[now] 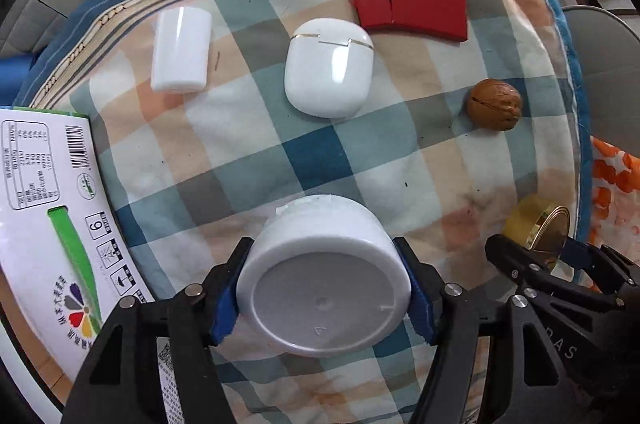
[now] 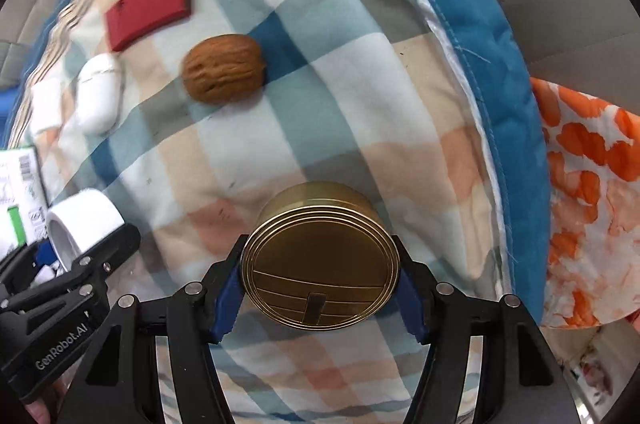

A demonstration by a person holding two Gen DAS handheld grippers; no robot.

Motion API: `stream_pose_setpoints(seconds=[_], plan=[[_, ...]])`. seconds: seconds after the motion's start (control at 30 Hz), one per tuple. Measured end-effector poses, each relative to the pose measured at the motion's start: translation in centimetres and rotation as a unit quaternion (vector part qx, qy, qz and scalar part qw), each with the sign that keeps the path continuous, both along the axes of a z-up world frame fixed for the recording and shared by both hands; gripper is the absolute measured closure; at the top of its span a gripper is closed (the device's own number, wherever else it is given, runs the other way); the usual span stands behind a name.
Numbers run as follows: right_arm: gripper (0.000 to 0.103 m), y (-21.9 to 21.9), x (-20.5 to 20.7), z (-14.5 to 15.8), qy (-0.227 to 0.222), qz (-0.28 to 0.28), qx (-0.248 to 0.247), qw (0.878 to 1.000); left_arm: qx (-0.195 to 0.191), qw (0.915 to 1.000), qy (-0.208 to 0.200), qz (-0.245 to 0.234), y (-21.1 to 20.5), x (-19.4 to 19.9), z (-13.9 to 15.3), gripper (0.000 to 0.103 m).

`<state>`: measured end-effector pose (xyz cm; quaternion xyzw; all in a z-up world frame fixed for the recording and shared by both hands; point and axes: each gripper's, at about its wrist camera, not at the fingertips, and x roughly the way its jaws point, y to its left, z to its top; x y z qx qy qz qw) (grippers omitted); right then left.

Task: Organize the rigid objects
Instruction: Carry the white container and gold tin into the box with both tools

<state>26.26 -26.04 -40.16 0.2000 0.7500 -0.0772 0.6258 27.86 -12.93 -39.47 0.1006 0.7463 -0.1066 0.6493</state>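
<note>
My left gripper is shut on a round white plastic jar, held above the checked cloth with its flat base toward the camera. My right gripper is shut on a round gold tin, its ridged lid facing the camera. Each gripper shows in the other's view: the right one with the gold tin at lower right, the left one with the white jar at lower left. On the cloth lie a walnut, a white earbud case, a red flat block and a white oblong case.
A white printed carton with a green stripe lies at the left edge of the cloth. An orange-and-white patterned fabric sits to the right, beyond the blue quilted border. Grey upholstery surrounds the cloth.
</note>
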Motion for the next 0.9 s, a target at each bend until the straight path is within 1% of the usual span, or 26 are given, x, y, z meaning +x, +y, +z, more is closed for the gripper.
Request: stream_pose_setpoints(seconds=[0.17,0.3,0.33,0.37,0.4,0.43,0.47,0.5,0.57,0.6,0.63,0.67,0.8,0.9], plan=[[0.036,1.9,-0.6,4.8,-0.034,0.030,-0.004,0.999,-0.026,0.9991,-0.032,0.007,1.4,-2.2,4.2,0.037],[0.036,3.7,-0.6,8.8,-0.060,0.052,-0.004,0.997,-0.053,0.9967,-0.059,0.018,3.4,-4.1,8.5,0.038],[0.036,3.8,-0.4,9.3,-0.066,0.061,-0.002,0.996,-0.057,0.9960,-0.065,0.022,3.6,-2.6,9.8,0.038],[0.036,4.0,-0.2,10.1,-0.074,0.065,0.000,0.995,-0.062,0.9950,-0.074,0.026,4.4,-2.2,10.8,0.037],[0.036,3.8,0.7,10.8,-0.083,0.071,0.001,0.994,-0.068,0.9939,-0.081,0.032,5.5,-1.0,11.9,0.038],[0.036,4.0,0.7,11.8,-0.090,0.080,0.001,0.993,-0.071,0.9931,-0.085,0.037,6.4,0.8,13.2,0.037],[0.036,4.6,0.9,12.6,-0.099,0.084,0.005,0.992,-0.078,0.9919,-0.090,0.044,7.8,1.6,14.1,0.037],[0.036,5.4,1.3,13.3,-0.105,0.092,0.011,0.990,-0.087,0.9901,-0.096,0.055,9.2,1.2,15.2,0.037],[0.036,7.8,1.3,14.9,-0.118,0.109,0.024,0.987,-0.092,0.9879,-0.104,0.070,11.5,1.9,16.2,0.037],[0.036,9.0,1.6,15.2,-0.123,0.120,0.027,0.985,-0.093,0.9863,-0.110,0.080,13.2,1.6,17.2,0.037],[0.036,10.3,1.6,15.8,-0.129,0.130,0.030,0.983,-0.093,0.9849,-0.117,0.087,14.4,1.7,17.2,0.037],[0.036,11.5,1.9,16.5,-0.135,0.138,0.036,0.981,-0.089,0.9838,-0.124,0.095,15.8,1.5,17.8,0.037],[0.036,17.8,2.7,17.2,-0.145,0.179,0.057,0.972,-0.067,0.9775,-0.146,0.137,22.2,1.0,19.1,0.037],[0.036,22.5,3.5,17.0,-0.143,0.202,0.067,0.967,-0.046,0.9745,-0.147,0.163,26.6,0.6,18.6,0.037]])
